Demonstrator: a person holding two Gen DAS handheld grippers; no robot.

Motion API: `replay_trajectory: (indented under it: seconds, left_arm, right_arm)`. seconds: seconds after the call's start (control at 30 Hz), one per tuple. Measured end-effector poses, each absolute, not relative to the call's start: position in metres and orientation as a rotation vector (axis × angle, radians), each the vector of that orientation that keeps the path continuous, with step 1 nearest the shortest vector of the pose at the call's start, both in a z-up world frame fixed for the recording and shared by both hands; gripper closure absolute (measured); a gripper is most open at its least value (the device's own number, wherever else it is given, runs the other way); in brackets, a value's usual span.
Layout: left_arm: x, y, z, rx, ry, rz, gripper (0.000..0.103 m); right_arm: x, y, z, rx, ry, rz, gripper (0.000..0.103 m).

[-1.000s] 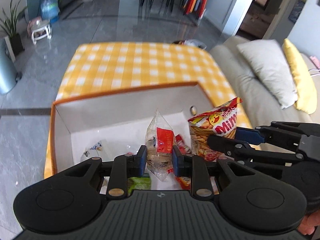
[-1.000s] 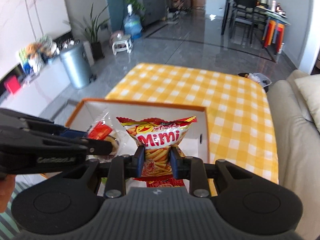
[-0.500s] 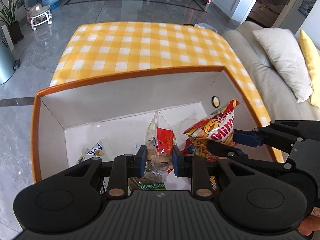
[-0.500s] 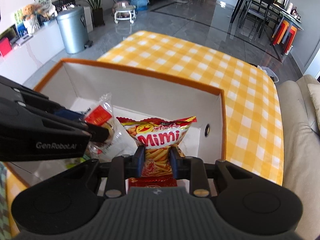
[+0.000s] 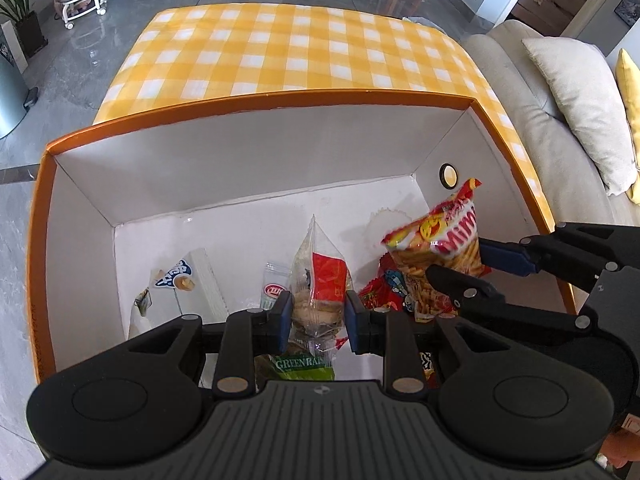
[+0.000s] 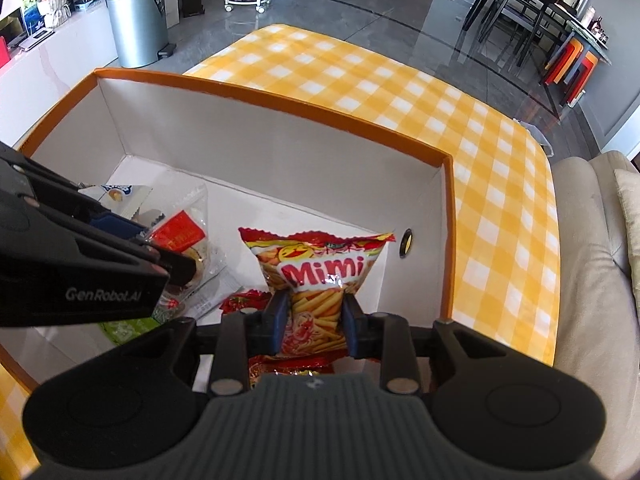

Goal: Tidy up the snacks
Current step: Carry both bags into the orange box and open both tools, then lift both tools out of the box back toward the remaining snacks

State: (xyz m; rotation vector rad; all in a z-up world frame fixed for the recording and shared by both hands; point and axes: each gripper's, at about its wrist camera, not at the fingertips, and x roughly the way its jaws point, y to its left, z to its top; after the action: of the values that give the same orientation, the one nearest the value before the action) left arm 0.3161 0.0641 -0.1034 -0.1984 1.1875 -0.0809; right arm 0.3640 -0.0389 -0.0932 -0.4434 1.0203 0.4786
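Left gripper (image 5: pixel 314 318) pinches the clear biscuit packet (image 5: pixel 320 292). Right gripper (image 6: pixel 311 326) clamps the Mimi bag (image 6: pixel 320 280). Both hang upright inside the orange box (image 5: pixel 240 168), floor directly below.

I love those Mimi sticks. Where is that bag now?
The Mimi bag is pinched in the right gripper, hanging inside the orange-rimmed box near its right wall.

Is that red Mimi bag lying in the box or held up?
Held up. The right gripper pinches the Mimi bag upright by its lower part, inside the box, above the packets on its floor.
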Motion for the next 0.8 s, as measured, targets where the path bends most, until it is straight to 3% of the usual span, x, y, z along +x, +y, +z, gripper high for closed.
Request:
replay_trajectory:
  seconds: [0.17,0.33,0.43,0.57,0.8]
  left_arm:
    - [0.314,0.066,-0.101,-0.191,1.186,-0.065,0.070]
    - [0.309,0.068,-0.092,-0.188,1.164,-0.058,0.055]
    - [0.303,0.068,-0.082,-0.187,1.140,-0.061,0.052]
    - [0.289,0.068,-0.064,-0.186,1.065,-0.054,0.045]
    - [0.262,0.063,-0.031,-0.146,0.948,-0.023,0.044]
  right_arm:
    - [0.362,-0.039,-0.091,-0.452,1.019,0.466,0.073]
    - [0.359,-0.041,-0.085,-0.431,1.030,0.477,0.052]
    - [0.354,-0.042,-0.077,-0.424,1.016,0.480,0.041]
    - [0.346,-0.046,-0.061,-0.396,0.992,0.483,0.034]
    - [0.329,-0.056,-0.030,-0.328,0.953,0.490,0.026]
